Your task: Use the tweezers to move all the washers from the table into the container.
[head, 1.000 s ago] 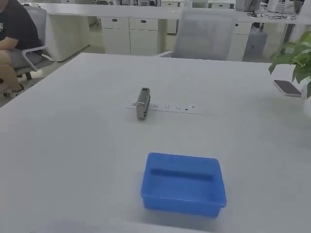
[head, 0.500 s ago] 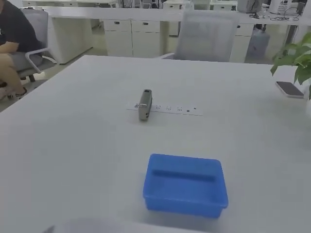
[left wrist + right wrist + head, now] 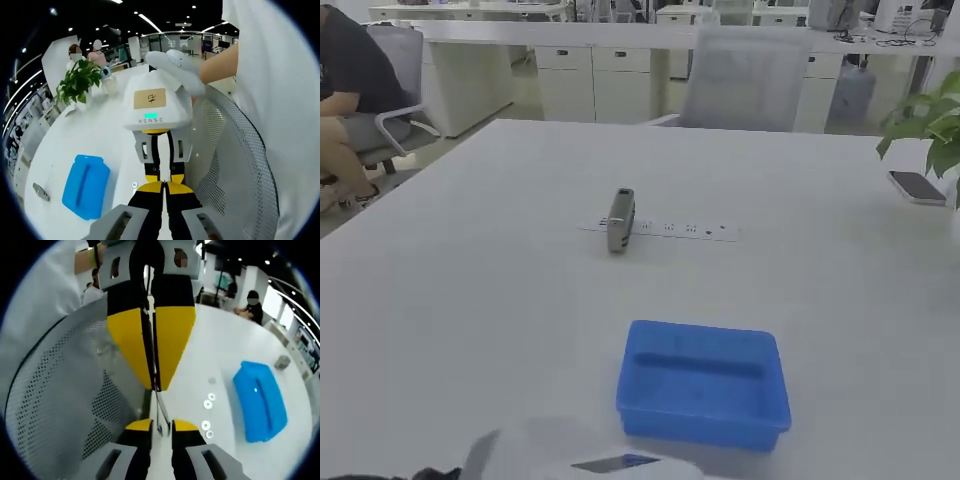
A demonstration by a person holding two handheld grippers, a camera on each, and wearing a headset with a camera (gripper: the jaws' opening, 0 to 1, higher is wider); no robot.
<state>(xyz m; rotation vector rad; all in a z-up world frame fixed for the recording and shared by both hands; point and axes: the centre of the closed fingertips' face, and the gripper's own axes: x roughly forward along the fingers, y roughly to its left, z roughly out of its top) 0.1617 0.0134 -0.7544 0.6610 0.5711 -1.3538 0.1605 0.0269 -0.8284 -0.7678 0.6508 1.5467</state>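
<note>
At the table's (image 3: 220, 340) near edge, risks dropping the tweezers (image 3: 159, 410) if either grip loosens: clamped tight in left gripper (image 3: 155, 386), sitting between narrow jaws of right gripper (image 3: 161, 427), cannot tell whether pinched. Could also scatter the washers (image 3: 208, 404) with a careless nudge. Small, flat, silvery rings, lying loose near that edge, just beside the blue container (image 3: 260, 400).

The desk (image 3: 470, 300) is smooth, matt white. The container (image 3: 700, 385) is blue plastic with a faint sheen. The washers (image 3: 207, 404) and thin tweezers (image 3: 159, 410) are bright metal. The chair back (image 3: 60, 390) is grey perforated mesh. The left hand-held gripper (image 3: 155, 385) has smooth yellow-and-black plastic.
</note>
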